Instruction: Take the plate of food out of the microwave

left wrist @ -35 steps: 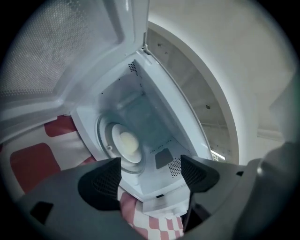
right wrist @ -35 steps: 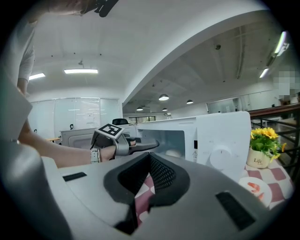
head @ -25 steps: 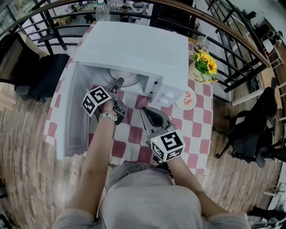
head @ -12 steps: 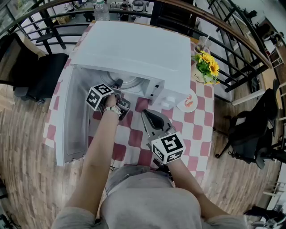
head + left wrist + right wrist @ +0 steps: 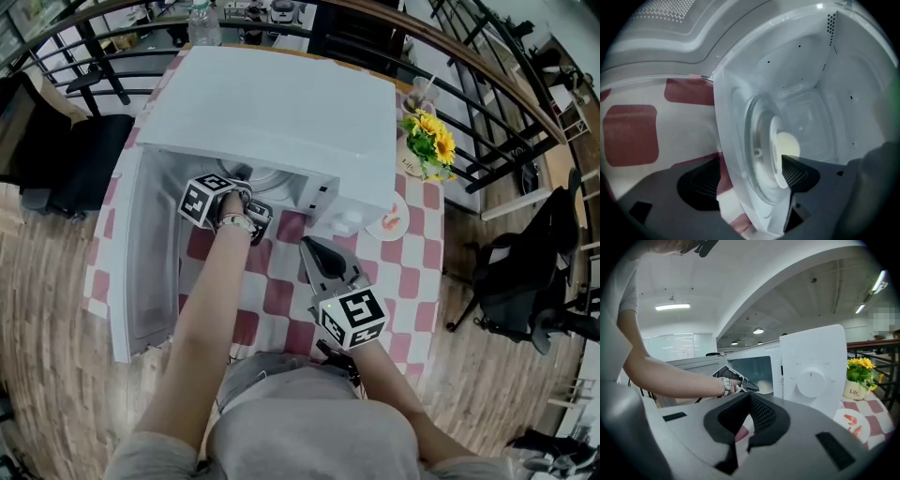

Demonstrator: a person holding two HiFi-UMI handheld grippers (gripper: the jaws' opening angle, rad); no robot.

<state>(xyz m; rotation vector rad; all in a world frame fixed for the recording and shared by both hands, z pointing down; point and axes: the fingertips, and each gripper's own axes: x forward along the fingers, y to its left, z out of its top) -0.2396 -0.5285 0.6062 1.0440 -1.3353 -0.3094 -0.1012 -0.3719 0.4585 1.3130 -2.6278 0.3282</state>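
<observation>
Red-checked tablecloth [image 5: 281, 295] carries the open microwave [image 5: 281, 103] — the plate of food [image 5: 777, 154] sits inside on its turntable [image 5: 754, 126]. The left gripper [image 5: 749, 180] is spread wide (nothing gripped yet) and should probably slide deeper, level, before pinching the rim. The right gripper [image 5: 749, 401] hangs pressed together, empty.

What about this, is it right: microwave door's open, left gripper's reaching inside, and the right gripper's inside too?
No. The right gripper isn't inside the microwave; the head view shows it out over the table, jaws shut. The open door and the left gripper reaching inside are right.
</observation>
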